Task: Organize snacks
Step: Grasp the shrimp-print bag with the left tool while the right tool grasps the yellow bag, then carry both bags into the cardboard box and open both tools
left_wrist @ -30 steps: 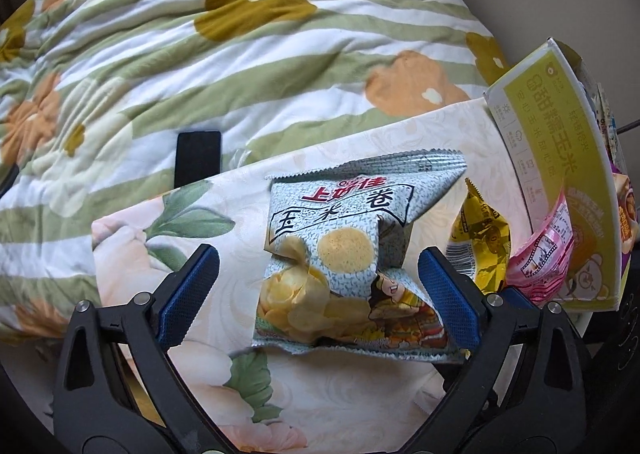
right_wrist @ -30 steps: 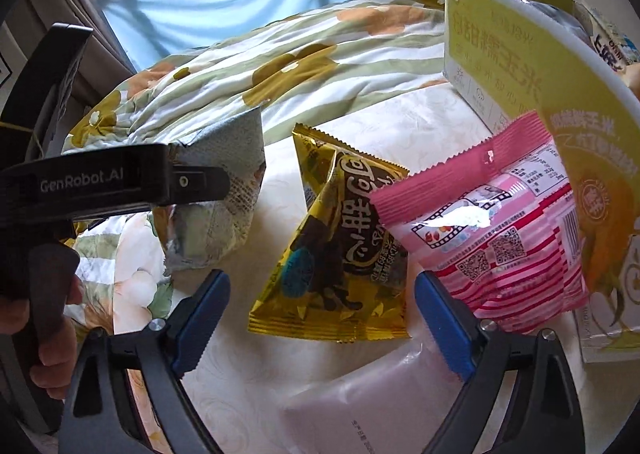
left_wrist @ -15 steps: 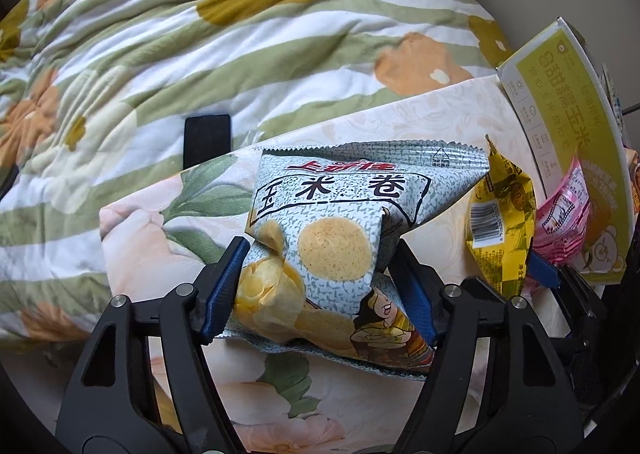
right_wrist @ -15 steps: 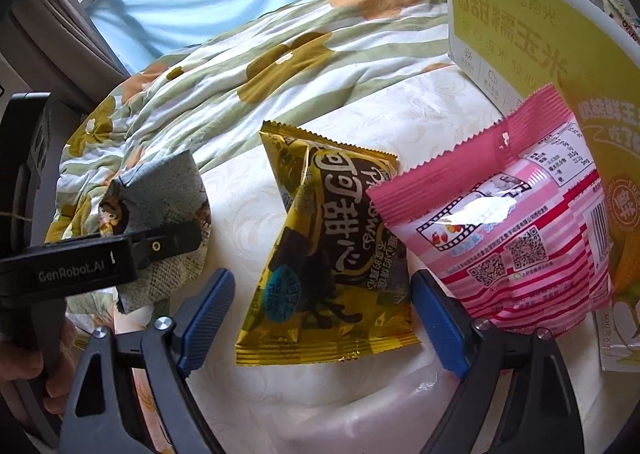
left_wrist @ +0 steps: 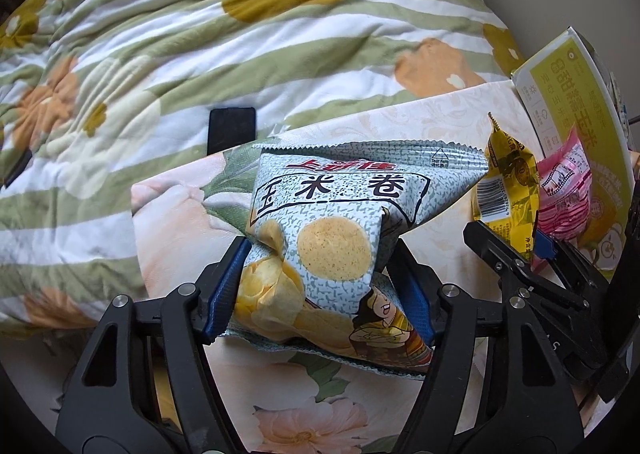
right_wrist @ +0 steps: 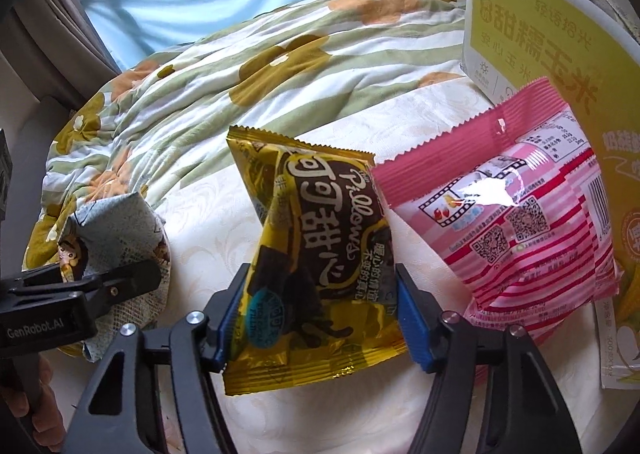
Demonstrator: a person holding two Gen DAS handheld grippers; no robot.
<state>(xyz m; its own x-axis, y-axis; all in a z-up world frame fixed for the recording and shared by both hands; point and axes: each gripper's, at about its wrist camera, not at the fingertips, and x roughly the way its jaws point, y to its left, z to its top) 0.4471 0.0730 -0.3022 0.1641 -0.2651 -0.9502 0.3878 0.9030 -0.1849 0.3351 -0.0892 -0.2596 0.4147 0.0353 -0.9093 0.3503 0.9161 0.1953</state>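
- The grey-green corn-roll bag looks light, puffed with air and crinkly. I'd guess the foil is slippery and the contents crush easily, so a gentle pinch across its lower body seems the right hold.
- The left gripper has that bag between its blue pads, which are closing in and already dent both sides; the bag's top seam points to twelve o'clock from the jaws.
- The bag sits on the flowered cloth, with the striped quilt beyond at twelve.
- The yellow cocoa-pillow bag seems equally light and soft, sealed edges stiff; taking it low across the width suits it.
- The right gripper is closing on it, pads touching both edges near the bottom.
- The pink packet leans at two o'clock from that gripper, against the tall yellow corn box, overlapping the yellow bag's edge.
- A dark phone lies on the quilt at eleven o'clock.
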